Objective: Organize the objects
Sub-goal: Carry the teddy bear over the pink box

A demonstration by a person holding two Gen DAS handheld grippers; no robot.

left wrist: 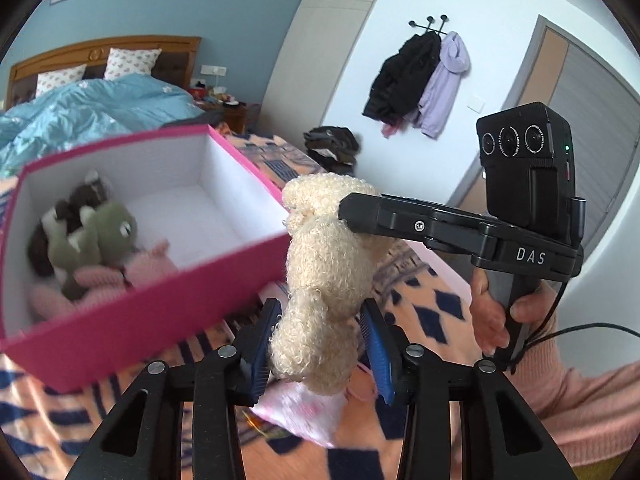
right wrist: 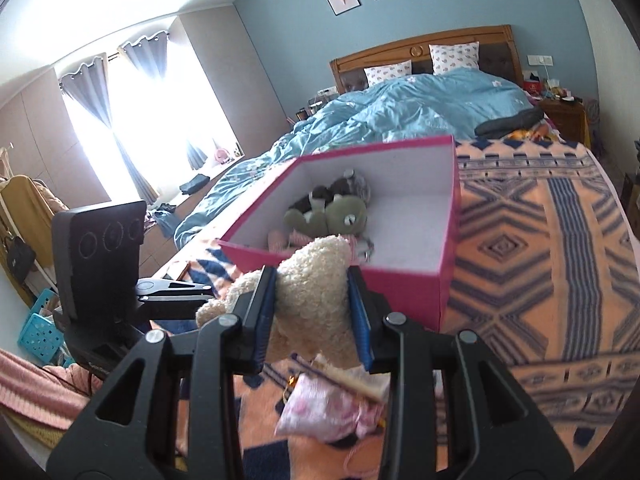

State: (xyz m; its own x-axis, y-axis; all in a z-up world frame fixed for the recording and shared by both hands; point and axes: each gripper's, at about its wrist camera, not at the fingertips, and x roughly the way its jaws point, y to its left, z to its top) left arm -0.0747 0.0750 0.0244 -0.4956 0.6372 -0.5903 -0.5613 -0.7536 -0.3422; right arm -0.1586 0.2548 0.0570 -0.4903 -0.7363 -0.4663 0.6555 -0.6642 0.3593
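Note:
A cream curly plush toy (left wrist: 324, 276) hangs in the air between both grippers. My left gripper (left wrist: 320, 344) is shut on its lower part, and my right gripper (right wrist: 312, 312) is shut on its upper part (right wrist: 312, 280). The right gripper also shows in the left wrist view (left wrist: 360, 216), touching the toy from the right. A pink box (left wrist: 120, 308) with a white inside stands on the bed just beyond, holding a green plush (left wrist: 96, 236), a dark plush (left wrist: 80, 200) and a pink plush (left wrist: 132, 272). The box (right wrist: 400, 292) also shows in the right wrist view.
A small pink-patterned pouch (right wrist: 332, 408) lies on the orange and blue blanket (right wrist: 540, 260) below the toy. A blue duvet (right wrist: 400, 108) covers the far bed. Coats (left wrist: 420, 84) hang on the wall. A blue basket (right wrist: 40, 332) sits on the floor.

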